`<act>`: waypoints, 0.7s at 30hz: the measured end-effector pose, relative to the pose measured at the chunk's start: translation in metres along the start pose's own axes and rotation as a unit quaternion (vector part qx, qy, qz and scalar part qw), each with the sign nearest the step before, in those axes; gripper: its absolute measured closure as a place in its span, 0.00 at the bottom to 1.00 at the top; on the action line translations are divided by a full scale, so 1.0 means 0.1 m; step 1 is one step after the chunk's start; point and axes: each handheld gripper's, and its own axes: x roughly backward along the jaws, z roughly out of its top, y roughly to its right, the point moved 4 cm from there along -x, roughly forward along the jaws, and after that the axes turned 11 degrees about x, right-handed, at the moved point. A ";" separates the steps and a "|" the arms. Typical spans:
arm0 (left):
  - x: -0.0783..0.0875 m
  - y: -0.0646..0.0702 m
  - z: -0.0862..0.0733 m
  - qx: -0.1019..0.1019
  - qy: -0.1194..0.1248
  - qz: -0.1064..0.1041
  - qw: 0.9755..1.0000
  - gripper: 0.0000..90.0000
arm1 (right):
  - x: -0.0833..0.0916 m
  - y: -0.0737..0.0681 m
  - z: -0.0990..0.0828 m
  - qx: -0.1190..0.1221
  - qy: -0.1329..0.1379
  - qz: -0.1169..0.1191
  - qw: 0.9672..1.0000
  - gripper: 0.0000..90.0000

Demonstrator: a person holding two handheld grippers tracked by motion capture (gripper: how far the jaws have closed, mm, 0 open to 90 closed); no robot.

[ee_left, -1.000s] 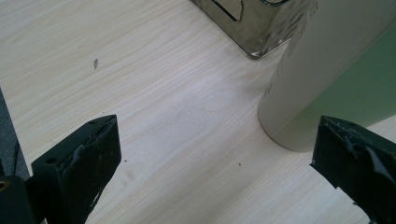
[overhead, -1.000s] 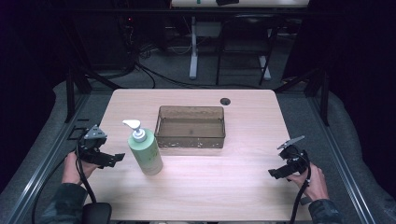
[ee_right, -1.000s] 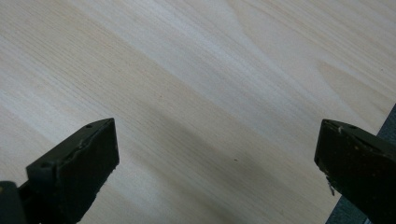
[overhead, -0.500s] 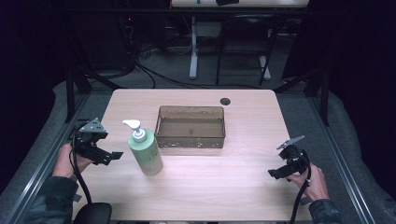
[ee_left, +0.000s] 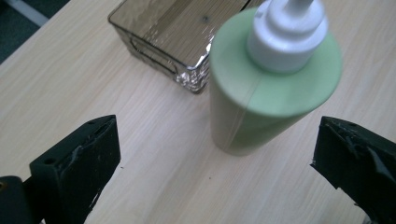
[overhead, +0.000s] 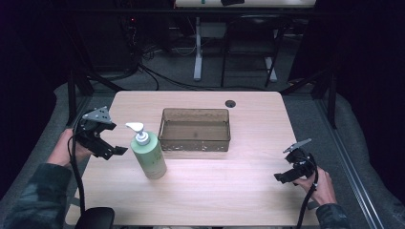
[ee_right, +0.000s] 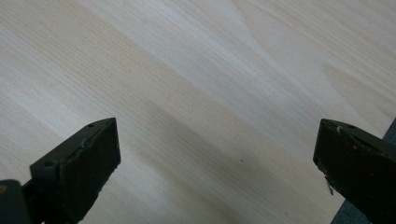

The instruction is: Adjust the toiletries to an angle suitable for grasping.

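Table (overhead: 229, 191): pale wood top, rounded corners, set on a grey floor with dark surroundings. A small dark round grommet (overhead: 230, 103) sits near the far edge, right of centre.

Tray (overhead: 195, 130): smoky clear plastic bin, rectangular, at mid-table toward the far side. Open top, inside bare. In the left gripper view one corner of it (ee_left: 187, 70) lies just beyond the bottle, close but apart from it.

Bottle (overhead: 149, 155): pale green pump bottle, upright, white pump head (overhead: 137, 130) with the spout pointing toward the left edge. Stands near the tray's front left corner, on the left half of the table. In the left gripper view the bottle (ee_left: 261, 93) is seen from above, centred between the two black jaws and a little ahead of them.

Left gripper (overhead: 106, 149): held in the person's left hand (overhead: 67, 148) over the table's left edge, just beside the bottle, not touching it. Jaws spread wide, nothing between them but the bottle further on.

Right gripper (overhead: 286, 175): held in the right hand (overhead: 322, 183) near the front right corner, well apart from bottle and tray. Jaws wide apart, nothing held; bare wood (ee_right: 210, 93) beneath them in the right gripper view.
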 end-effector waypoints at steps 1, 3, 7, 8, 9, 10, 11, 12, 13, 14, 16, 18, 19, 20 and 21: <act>0.01 0.01 0.04 -0.006 -0.003 -0.001 1.000 0.01 | 0.00 0.00 0.00 0.001 0.000 0.000 1.000 0.00; 0.02 0.04 0.10 -0.013 -0.006 -0.009 1.000 0.01 | 0.00 0.00 0.00 0.000 0.000 0.001 1.000 0.00; 0.03 0.08 0.24 -0.035 -0.012 -0.017 0.999 0.01 | 0.00 -0.01 0.00 -0.001 0.002 0.002 1.000 0.01; 0.04 0.10 0.28 -0.035 -0.011 -0.027 0.999 0.01 | 0.00 -0.01 0.00 -0.001 0.001 0.002 1.000 0.01; 0.04 0.10 0.30 -0.036 -0.011 -0.030 0.999 0.01 | 0.00 0.00 0.00 0.001 0.001 0.000 1.000 0.01; 0.05 0.11 0.33 -0.040 -0.009 -0.030 0.999 0.01 | 0.00 0.00 0.00 0.001 0.001 0.000 1.000 0.01; 0.06 0.12 0.36 -0.042 -0.012 -0.035 0.998 0.02 | 0.00 0.00 0.00 0.001 0.001 0.000 1.000 0.01; 0.06 0.13 0.39 -0.046 -0.014 -0.035 0.998 0.03 | 0.00 0.00 0.00 0.001 0.001 0.000 1.000 0.01; 0.05 0.15 0.42 -0.050 -0.017 -0.037 0.998 0.06 | 0.00 0.00 0.00 0.000 0.001 0.000 1.000 0.01; 0.05 0.16 0.44 -0.054 -0.019 -0.041 0.998 0.07 | 0.00 0.00 0.00 0.000 0.001 0.000 1.000 0.01; 0.05 0.20 0.49 -0.060 -0.021 -0.045 0.997 0.12 | 0.00 0.00 0.00 -0.001 0.002 0.002 1.000 0.01; 0.04 0.24 0.53 -0.065 -0.025 -0.057 0.996 0.17 | 0.00 0.00 0.00 -0.001 0.002 0.002 1.000 0.01; 0.04 0.25 0.54 -0.071 -0.029 -0.060 0.995 0.18 | 0.00 0.00 0.00 0.001 0.002 0.000 1.000 0.01; 0.03 0.27 0.55 -0.073 -0.030 -0.064 0.995 0.19 | 0.00 0.00 0.00 -0.001 0.003 0.002 1.000 0.01; 0.03 0.27 0.56 -0.075 -0.033 -0.065 0.995 0.22 | 0.00 0.00 0.00 -0.001 0.003 0.002 1.000 0.01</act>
